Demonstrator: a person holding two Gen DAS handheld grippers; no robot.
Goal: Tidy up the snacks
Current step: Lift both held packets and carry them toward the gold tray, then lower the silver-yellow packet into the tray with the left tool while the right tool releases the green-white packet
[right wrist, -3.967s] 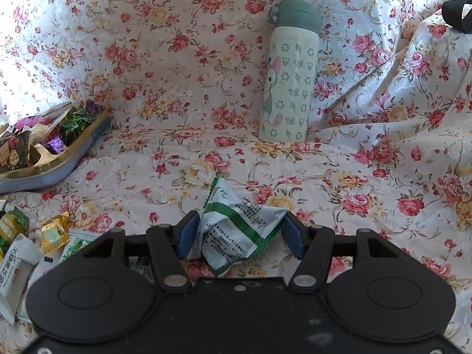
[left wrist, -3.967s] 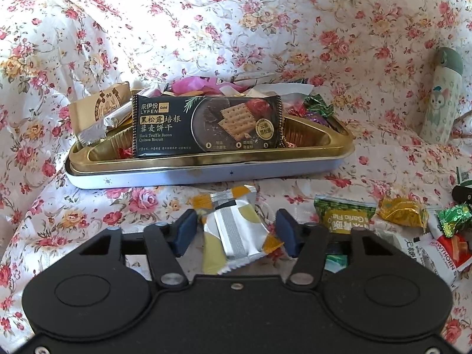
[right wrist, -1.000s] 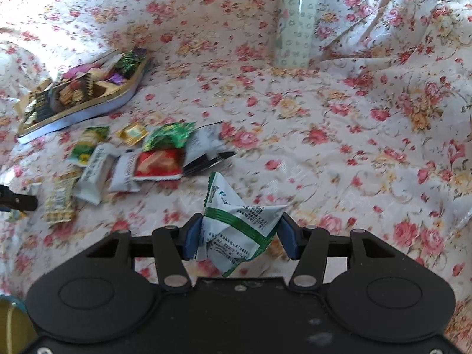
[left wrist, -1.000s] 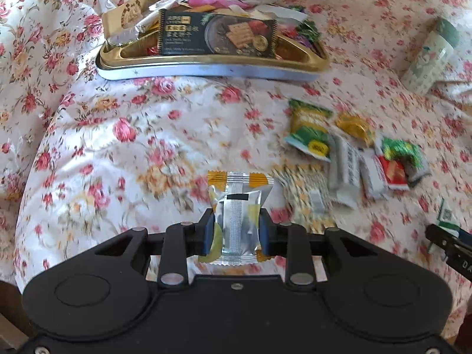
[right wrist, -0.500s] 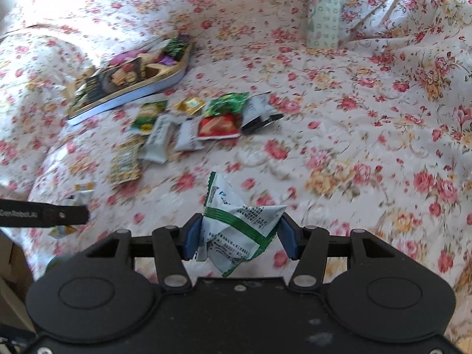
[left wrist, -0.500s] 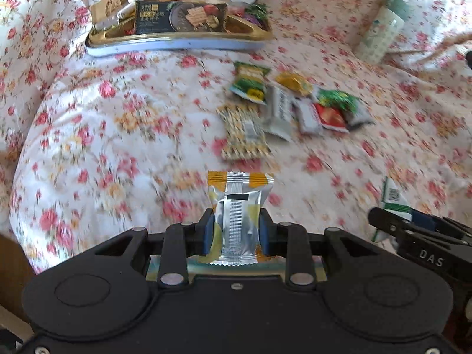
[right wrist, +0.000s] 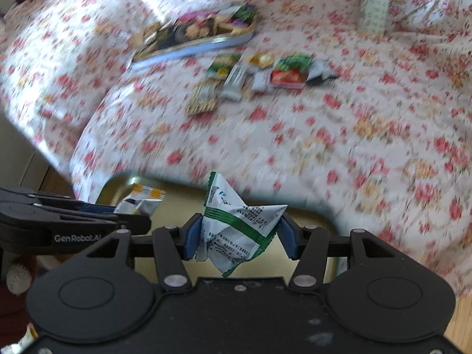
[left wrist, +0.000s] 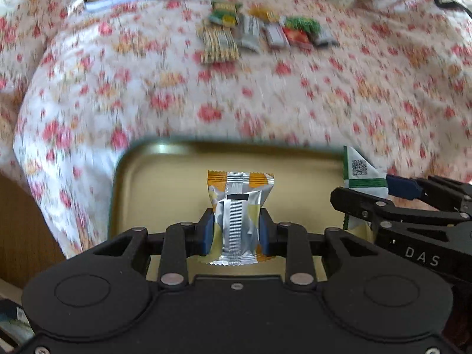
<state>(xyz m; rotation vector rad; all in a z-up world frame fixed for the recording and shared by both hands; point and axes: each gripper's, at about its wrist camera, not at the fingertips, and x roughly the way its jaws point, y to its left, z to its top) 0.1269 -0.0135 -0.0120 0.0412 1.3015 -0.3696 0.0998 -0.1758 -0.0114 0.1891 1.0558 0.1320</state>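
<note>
My left gripper (left wrist: 236,231) is shut on a silver and orange snack packet (left wrist: 238,215), held upright over a gold tray (left wrist: 165,183) just off the bed's near edge. My right gripper (right wrist: 239,234) is shut on a crumpled white and green packet (right wrist: 240,225) over the same gold tray (right wrist: 303,211). Each gripper shows in the other's view: the right gripper (left wrist: 383,190) at the right with its white and green packet (left wrist: 361,174), the left gripper (right wrist: 118,208) at the left with its orange-striped packet (right wrist: 141,200).
A row of loose snack packets (left wrist: 259,34) lies on the floral bedspread (left wrist: 265,103). Farther back sits a metal tin (right wrist: 200,37) piled with snacks, and a pale green bottle (right wrist: 374,8) stands at the far right. Wooden floor (right wrist: 463,321) shows below the bed's edge.
Both grippers have pulled back from the loose snacks toward the bed's near edge, each still holding its packet. The gold tray has come into view beneath them.
</note>
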